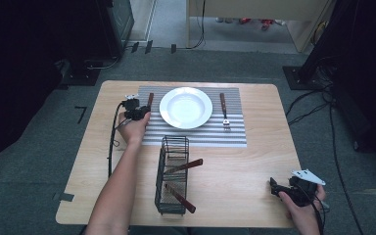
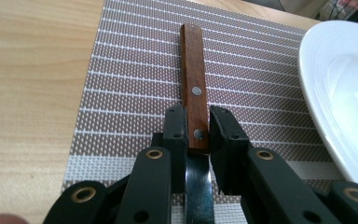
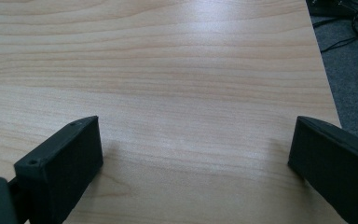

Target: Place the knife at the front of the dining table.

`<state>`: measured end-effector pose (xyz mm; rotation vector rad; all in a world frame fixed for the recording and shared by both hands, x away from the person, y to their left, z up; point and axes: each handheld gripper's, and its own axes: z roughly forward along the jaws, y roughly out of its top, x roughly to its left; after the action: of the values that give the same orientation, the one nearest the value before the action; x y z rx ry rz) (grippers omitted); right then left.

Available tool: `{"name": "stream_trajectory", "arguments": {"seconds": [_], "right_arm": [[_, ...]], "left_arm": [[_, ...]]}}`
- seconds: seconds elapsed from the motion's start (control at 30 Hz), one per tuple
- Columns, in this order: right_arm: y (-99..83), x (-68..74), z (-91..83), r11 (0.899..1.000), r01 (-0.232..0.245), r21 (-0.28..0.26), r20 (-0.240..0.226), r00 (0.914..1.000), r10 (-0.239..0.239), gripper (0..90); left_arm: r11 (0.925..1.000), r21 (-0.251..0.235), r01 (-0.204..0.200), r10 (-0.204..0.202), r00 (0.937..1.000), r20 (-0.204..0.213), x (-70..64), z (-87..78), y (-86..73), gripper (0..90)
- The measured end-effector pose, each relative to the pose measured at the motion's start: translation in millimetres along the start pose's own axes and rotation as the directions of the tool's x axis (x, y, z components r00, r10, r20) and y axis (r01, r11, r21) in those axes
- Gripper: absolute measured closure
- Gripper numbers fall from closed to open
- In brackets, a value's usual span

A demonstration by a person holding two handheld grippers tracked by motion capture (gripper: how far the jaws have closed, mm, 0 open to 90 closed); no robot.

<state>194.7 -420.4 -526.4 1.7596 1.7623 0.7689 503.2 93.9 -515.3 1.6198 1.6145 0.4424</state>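
Place setting on a light wooden table (image 1: 254, 161), seen from above. The left gripper (image 2: 196, 130) has its two black jaws narrowed around the lower end of a wooden-handled knife with two metal rivets (image 2: 193, 84); the left jaw lies against the handle, while a thin gap seems to remain on the right side, so a firm clamp cannot be confirmed. The knife lies flat on a grey striped woven placemat (image 2: 130, 93), handle pointing away from the person, its steel blade running back between the jaws, just left of a round white ceramic plate (image 2: 340, 93). In the high view the plate (image 1: 186, 107) sits centred on the placemat (image 1: 196, 134), with a wooden-handled fork (image 1: 223, 110) to its right. Nearer the person, a black wire cutlery basket (image 1: 172, 176) stands on the table holding two further wooden-handled utensils (image 1: 181, 169). The right gripper (image 3: 196, 154), jaws spread wide and holding nothing, rests low over bare tabletop near the right front corner (image 1: 293, 188).
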Motion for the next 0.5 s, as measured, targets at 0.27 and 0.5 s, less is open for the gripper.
{"name": "stream_trajectory", "arguments": {"seconds": [0.27,0.5], "right_arm": [[0.0,0.0,0.0,1.0,0.0,0.0,0.0,1.0,0.0,2.2],[0.0,0.1,-0.1,1.0,-0.001,0.001,0.0,1.0,0.001,2.2]], "left_arm": [[1.0,-0.005,-0.004,0.004,1.0,-0.001,-0.4,0.0,-1.0,78.2],[0.9999,-0.011,0.007,-0.007,0.9999,0.008,1.1,-0.2,-1.8,77.1]]}}
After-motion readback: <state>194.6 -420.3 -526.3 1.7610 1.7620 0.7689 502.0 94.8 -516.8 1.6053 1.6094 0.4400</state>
